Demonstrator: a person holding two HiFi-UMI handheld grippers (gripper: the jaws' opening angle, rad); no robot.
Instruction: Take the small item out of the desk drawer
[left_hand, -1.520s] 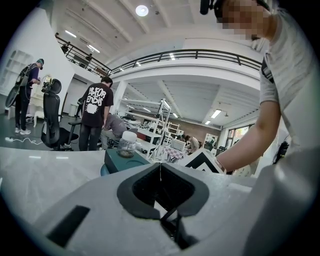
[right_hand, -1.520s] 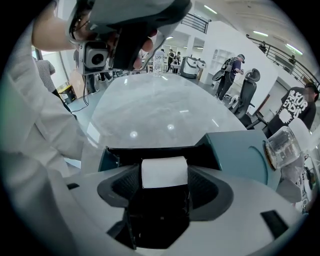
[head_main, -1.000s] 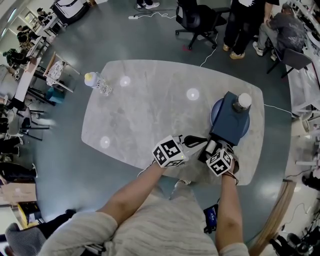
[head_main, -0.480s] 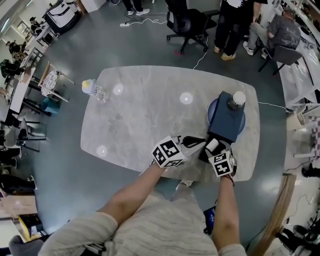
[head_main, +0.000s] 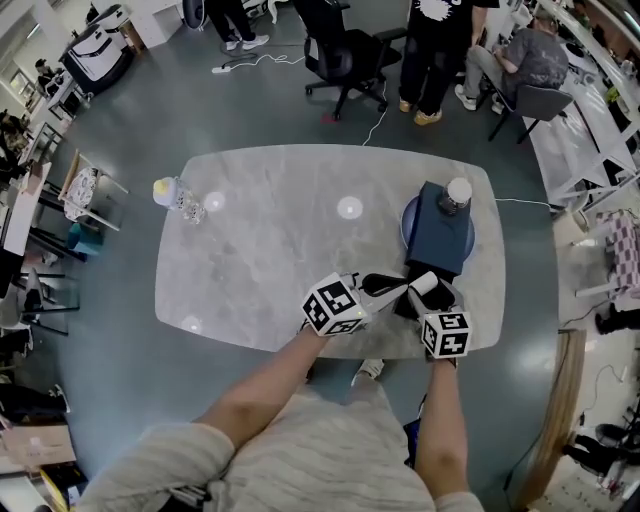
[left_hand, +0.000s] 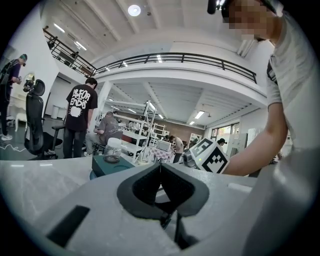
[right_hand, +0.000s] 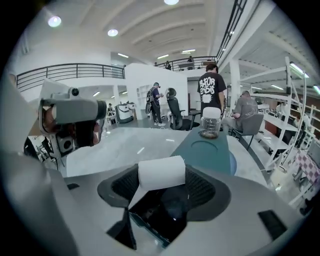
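My right gripper (right_hand: 162, 186) is shut on a small white cylinder (right_hand: 161, 171), which it holds just in front of the dark teal drawer unit (right_hand: 207, 149). The head view shows that gripper (head_main: 428, 293) and the cylinder (head_main: 424, 284) at the near end of the drawer unit (head_main: 438, 240), over the table's front right. A lidded glass jar (head_main: 457, 193) stands on the unit's far end. My left gripper (head_main: 386, 284) points right toward the cylinder. Its jaws (left_hand: 160, 170) are shut with nothing between them. Whether a drawer stands open is hidden.
The drawer unit rests on a round blue base (head_main: 410, 225) on the marble table (head_main: 280, 235). A plastic bottle (head_main: 176, 199) stands at the far left corner. People and office chairs (head_main: 345, 55) are beyond the table's far edge.
The head view has shifted, so the table sits lower in frame. My right gripper with the white cylinder has drawn back slightly from the drawer unit. The left gripper stays beside it.
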